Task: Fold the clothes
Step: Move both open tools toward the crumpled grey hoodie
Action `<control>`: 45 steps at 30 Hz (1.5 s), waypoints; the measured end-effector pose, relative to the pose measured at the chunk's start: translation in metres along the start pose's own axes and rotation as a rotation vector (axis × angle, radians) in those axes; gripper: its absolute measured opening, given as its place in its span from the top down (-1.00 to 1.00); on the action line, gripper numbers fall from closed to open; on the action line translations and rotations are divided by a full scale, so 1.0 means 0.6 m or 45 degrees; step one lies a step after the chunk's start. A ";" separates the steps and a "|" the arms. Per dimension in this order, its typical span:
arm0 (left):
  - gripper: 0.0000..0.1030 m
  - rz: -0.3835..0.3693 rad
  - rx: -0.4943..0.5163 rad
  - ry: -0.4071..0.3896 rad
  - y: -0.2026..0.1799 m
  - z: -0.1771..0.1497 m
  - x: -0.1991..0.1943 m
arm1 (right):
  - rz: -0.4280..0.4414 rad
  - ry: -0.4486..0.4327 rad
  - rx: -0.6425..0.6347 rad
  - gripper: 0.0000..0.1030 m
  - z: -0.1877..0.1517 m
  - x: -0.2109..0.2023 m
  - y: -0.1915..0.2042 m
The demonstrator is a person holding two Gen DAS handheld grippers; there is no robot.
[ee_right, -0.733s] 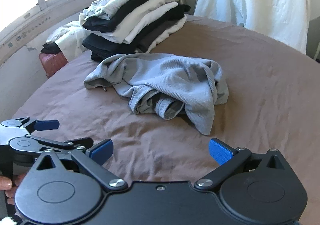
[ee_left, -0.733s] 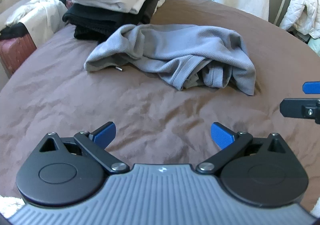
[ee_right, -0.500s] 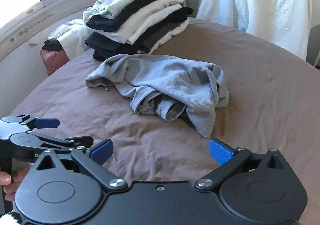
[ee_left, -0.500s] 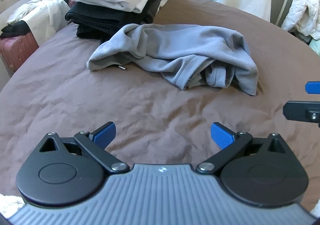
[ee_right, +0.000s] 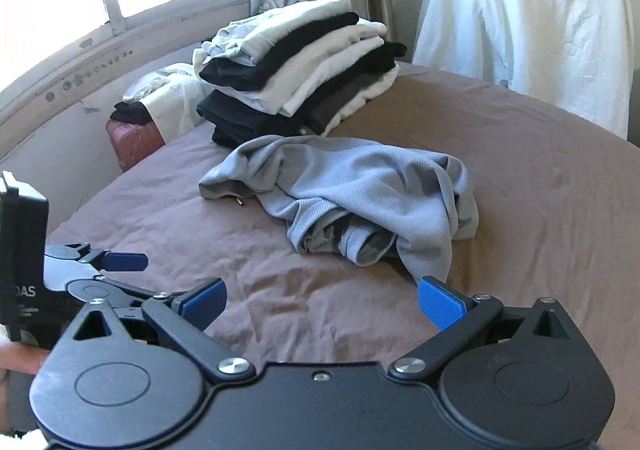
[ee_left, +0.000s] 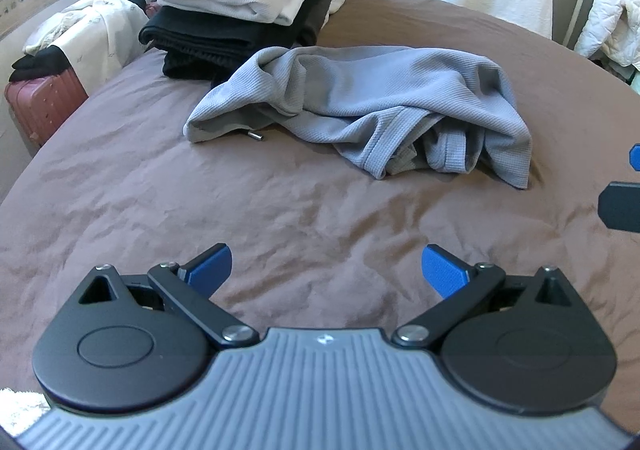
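A: Bedroom, brown bedsheet [ee_left: 200,210] as work surface, window off to the left. Stack of folded clothes [ee_right: 296,62] at far edge, pink suitcase [ee_left: 40,102] beside the bed.

B: Task item?

A: Grey ribbed garment [ee_left: 360,98], crumpled in a heap mid-bed, just in front of the stack (maybe touching it, hard to tell). Not folded as it lies. Small metal tip [ee_left: 254,135] poking out at the near-left edge, probably a drawstring end.

B: Grippers?

A: Left gripper [ee_left: 326,270] spread wide, holding nothing, hovering over bare sheet short of the heap. Right gripper [ee_right: 320,302] likewise spread and empty, nearest the garment's hanging right corner.

B: Tips for doing it well?

A: Likely needs spreading flat before any fold. Best to pinch single layers at two separate edges, e.g. the ribbed hem [ee_left: 452,146] and the left end, not a bunched wad. Lift and pull apart evenly, away from the stack (easy to topple).
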State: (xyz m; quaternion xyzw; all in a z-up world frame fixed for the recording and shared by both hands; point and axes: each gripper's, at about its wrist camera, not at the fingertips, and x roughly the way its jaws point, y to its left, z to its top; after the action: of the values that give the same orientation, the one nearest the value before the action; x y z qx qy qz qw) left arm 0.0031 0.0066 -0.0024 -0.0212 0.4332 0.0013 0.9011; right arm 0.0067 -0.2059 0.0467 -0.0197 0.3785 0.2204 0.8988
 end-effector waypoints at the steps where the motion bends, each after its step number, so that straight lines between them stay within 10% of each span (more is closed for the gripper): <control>1: -1.00 -0.008 -0.003 0.003 0.000 0.000 0.000 | 0.001 -0.002 -0.002 -1.00 -0.001 0.000 0.000; 34: -1.00 0.055 0.055 0.076 -0.014 -0.010 0.037 | -0.109 -0.033 -0.069 -1.00 -0.005 0.020 -0.025; 45: -1.00 -0.064 -0.089 0.064 -0.002 0.015 0.056 | -0.177 0.078 -0.070 -1.00 0.028 0.086 -0.069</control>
State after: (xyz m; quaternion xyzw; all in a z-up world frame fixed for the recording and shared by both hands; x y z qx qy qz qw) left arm 0.0309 0.0054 -0.0229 -0.0636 0.4549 -0.0067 0.8883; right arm 0.0666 -0.2202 0.0175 -0.0772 0.3974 0.1670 0.8990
